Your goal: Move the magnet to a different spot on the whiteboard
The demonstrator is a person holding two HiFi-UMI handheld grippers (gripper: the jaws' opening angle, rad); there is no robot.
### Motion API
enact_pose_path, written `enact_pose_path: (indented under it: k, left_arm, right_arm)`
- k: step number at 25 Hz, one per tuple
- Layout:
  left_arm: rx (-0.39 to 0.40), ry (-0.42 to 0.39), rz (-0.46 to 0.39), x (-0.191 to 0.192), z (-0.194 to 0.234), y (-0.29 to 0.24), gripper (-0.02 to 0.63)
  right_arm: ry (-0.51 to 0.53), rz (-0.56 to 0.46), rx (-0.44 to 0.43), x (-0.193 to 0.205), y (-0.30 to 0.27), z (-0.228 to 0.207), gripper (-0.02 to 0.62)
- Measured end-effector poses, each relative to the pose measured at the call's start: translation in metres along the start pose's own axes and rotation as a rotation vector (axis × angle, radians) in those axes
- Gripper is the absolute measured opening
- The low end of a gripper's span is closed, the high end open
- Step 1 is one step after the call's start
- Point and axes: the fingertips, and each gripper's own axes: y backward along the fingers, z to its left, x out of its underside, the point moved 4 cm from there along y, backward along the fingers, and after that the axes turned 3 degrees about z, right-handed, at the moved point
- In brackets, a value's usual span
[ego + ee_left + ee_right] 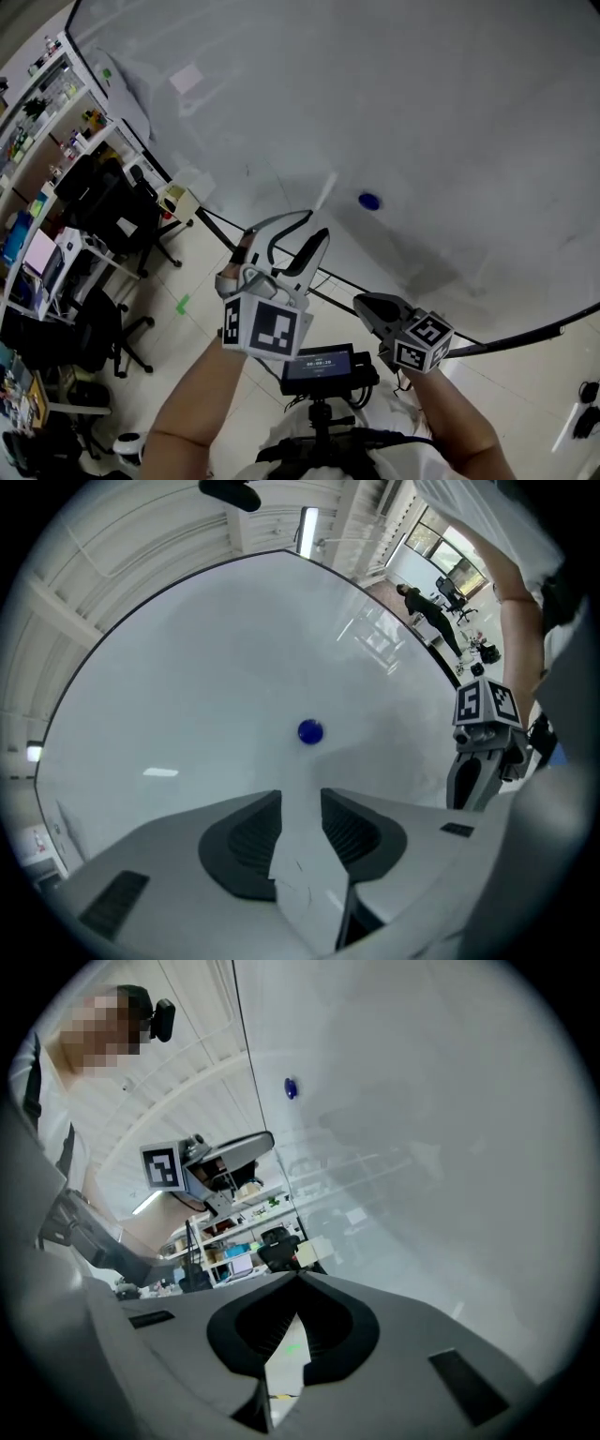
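A small round blue magnet (369, 201) sticks to the big whiteboard (422, 112). My left gripper (314, 227) is just left of and below the magnet, a short way off the board, open with nothing between its jaws. In the left gripper view the magnet (310, 731) sits straight ahead, above the gap of the gripper (300, 801). My right gripper (362, 303) hangs lower, near the board's bottom edge, shut and empty. The right gripper view shows its tips (298, 1275) meeting, the magnet (291, 1088) far up the board, and the left gripper (230, 1159) beside it.
Black office chairs (112, 211) and cluttered shelves (47, 103) stand to the left of the board. A pale note (186, 78) is stuck high on the board. The board's dark frame (525, 336) runs along its bottom. A small screen on a stand (322, 366) is close to my body.
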Motion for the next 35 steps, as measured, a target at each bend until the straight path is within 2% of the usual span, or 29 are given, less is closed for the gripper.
enact_pose_path:
  k: [5, 12, 14, 17, 19, 25, 32, 35]
  left_arm:
    - [0.07, 0.144, 0.051, 0.059, -0.01, 0.034, 0.164]
    - [0.209, 0.257, 0.178, 0.147, -0.047, 0.088, 0.107]
    - [0.249, 0.338, 0.178, 0.168, -0.056, 0.104, 0.095]
    - [0.346, 0.495, 0.12, 0.186, -0.074, 0.128, 0.089]
    - [0.384, 0.594, 0.103, 0.197, -0.086, 0.146, 0.089]
    - [0.314, 0.913, 0.083, 0.234, -0.11, 0.188, 0.076]
    - [0.259, 1.058, 0.066, 0.253, -0.141, 0.219, 0.053]
    - [0.256, 1.069, 0.034, 0.248, -0.144, 0.231, 0.036]
  right_arm:
    - [-0.016, -0.003, 0.037, 0.012, -0.001, 0.017, 0.031]
    - [0.005, -0.013, 0.055, 0.018, -0.011, 0.045, 0.031]
    - [0.01, -0.017, 0.059, 0.022, -0.017, 0.054, 0.031]
    - [0.009, -0.022, 0.066, 0.029, -0.02, 0.07, 0.031]
    - [0.007, -0.022, 0.069, 0.035, -0.019, 0.082, 0.031]
    - [-0.006, -0.029, 0.063, 0.05, -0.016, 0.113, 0.031]
    - [-0.028, -0.034, 0.033, 0.067, -0.008, 0.147, 0.031]
    - [-0.057, -0.032, 0.032, 0.075, -0.001, 0.158, 0.031]
